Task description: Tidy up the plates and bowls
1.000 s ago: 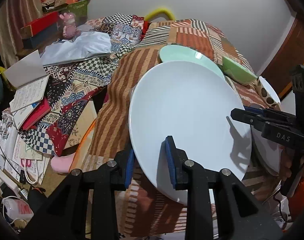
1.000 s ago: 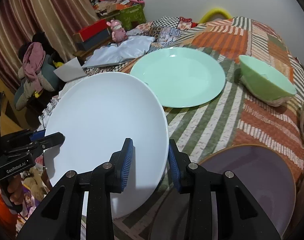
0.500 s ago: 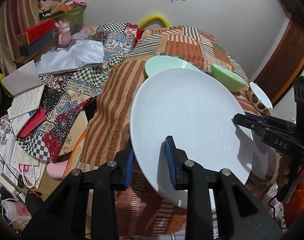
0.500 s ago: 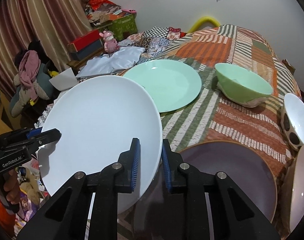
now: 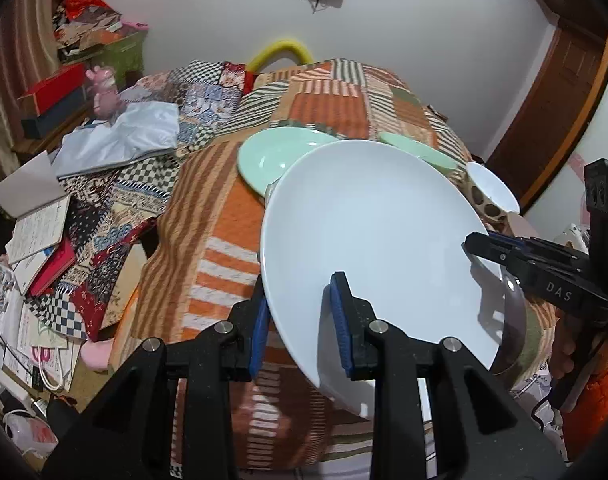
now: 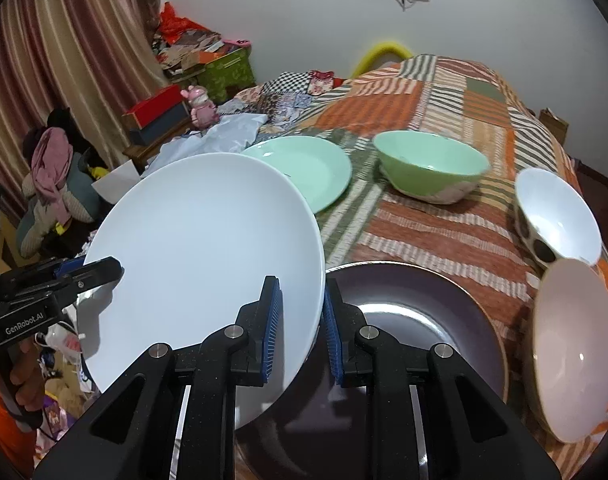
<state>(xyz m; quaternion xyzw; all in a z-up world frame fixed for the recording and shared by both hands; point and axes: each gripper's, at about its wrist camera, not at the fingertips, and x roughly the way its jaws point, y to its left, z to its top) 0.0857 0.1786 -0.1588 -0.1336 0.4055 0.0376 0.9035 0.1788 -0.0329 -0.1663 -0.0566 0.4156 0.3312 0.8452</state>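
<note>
White plate (image 6: 202, 256) tilted in air above near edge of dark plate (image 6: 415, 344); left gripper (image 5: 300, 322) and right gripper (image 6: 300, 328) each pinch its rim. Beyond dark plate: mint plate (image 6: 307, 170), green bowl (image 6: 429, 170), spotted bowl (image 6: 555, 216). Pink bowl (image 6: 575, 344) seen only in right wrist view.

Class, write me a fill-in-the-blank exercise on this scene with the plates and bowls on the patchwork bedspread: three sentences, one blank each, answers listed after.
1. The large round white plate is gripped at its rim by ____ grippers at once.
2. Below the right gripper lies a dark ____ round plate.
3. Between the mint-green flat plate and the white bowl with dark spots sits a deep ____ bowl.

Missing words: two; purple; green
</note>
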